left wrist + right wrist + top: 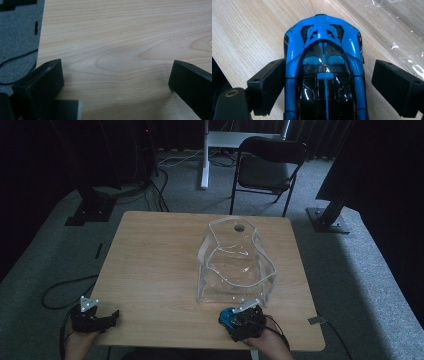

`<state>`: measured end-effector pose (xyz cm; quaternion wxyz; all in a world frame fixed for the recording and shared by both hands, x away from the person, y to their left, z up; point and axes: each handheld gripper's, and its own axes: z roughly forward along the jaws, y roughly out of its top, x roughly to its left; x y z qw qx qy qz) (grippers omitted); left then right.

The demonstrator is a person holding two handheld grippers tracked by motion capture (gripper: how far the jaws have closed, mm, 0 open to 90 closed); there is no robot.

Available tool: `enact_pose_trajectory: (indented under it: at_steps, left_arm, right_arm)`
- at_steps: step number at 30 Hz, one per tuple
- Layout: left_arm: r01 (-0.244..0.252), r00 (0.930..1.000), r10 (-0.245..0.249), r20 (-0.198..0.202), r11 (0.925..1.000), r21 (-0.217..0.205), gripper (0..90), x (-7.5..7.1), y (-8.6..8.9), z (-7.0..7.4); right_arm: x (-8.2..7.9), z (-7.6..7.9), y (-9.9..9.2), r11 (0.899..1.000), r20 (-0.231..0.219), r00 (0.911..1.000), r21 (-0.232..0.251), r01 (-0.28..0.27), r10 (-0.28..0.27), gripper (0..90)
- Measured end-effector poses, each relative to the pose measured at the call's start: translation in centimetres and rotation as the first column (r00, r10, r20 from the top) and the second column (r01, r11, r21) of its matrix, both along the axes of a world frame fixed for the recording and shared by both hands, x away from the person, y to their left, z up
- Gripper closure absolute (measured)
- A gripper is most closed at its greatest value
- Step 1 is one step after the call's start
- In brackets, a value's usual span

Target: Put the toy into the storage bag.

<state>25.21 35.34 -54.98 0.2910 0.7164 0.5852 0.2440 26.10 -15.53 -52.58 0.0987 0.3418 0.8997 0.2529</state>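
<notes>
Right gripper (325, 82), jaws wide astride the glossy blue-and-black toy car (324, 65), should close squarely on its flanks before lifting toward the clear plastic bag (235, 265); left gripper (117, 82) idles wide open.

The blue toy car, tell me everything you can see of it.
The blue toy car is a glossy sports model, seemingly plastic, bright blue with a black cabin and blue centre stripe. It sits upright on the wooden table near its front edge, just before the clear bag. The right gripper straddles it, one jaw touching its side, the other apart.
</notes>
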Motion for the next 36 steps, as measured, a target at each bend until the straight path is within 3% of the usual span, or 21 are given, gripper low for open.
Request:
enact_pose_trajectory:
  at_steps: [7, 17, 23, 36]
  left_arm:
    - [-0.003, 0.9999, 0.003, 0.013, 1.0, -0.002, 0.3, 0.2, 0.2, -0.1]
    - [0.001, 1.0, -0.001, 0.006, 1.0, -0.001, 0.3, 1.2, -0.3, 0.0]
    - [0.012, 0.9997, -0.012, -0.021, 0.9999, 0.005, 0.3, 1.9, -0.6, 0.2]
    - [0.016, 0.9996, -0.016, -0.025, 0.9999, 0.005, 0.3, 3.5, -1.2, 0.2]
  right_arm:
    - [0.1, -0.3, 0.3, 0.999, -0.008, 0.9999, -0.047, -0.009, 0.009, 11.9]
    - [0.4, -0.1, 0.7, 0.998, -0.042, 0.9988, -0.064, -0.03, 0.027, 15.2]
    - [0.6, 0.1, 1.0, 0.997, -0.042, 0.9984, -0.061, -0.04, 0.037, 24.1]
    - [0.6, 0.2, 1.2, 0.997, -0.041, 0.9987, -0.065, -0.031, 0.029, 24.7]
